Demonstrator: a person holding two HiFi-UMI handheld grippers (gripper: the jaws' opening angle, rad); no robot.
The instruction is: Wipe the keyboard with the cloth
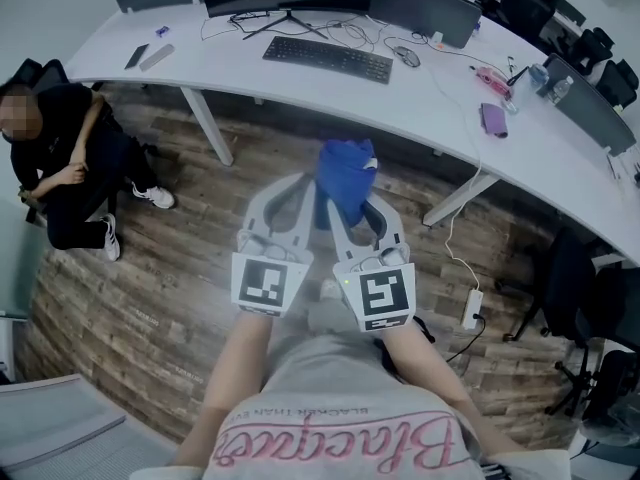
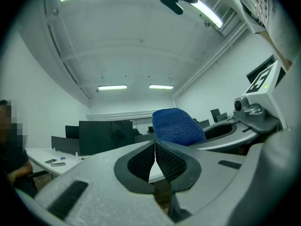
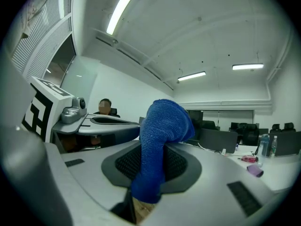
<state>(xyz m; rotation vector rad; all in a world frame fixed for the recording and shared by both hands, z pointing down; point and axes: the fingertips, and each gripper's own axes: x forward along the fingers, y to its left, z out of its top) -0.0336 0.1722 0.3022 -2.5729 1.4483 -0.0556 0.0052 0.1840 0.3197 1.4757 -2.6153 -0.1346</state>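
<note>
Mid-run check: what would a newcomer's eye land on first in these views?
The blue cloth, clamped in the right gripper and held in the air above the wood floor, short of the desk. Next, the black keyboard on that desk, ahead of the grippers, and the left gripper shut on nothing beside the right one. A person sits at far left.

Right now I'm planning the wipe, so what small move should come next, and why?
Probably carry the right gripper forward toward the desk: it is shut on the blue cloth, while the keyboard lies well ahead, not yet touched.
</note>
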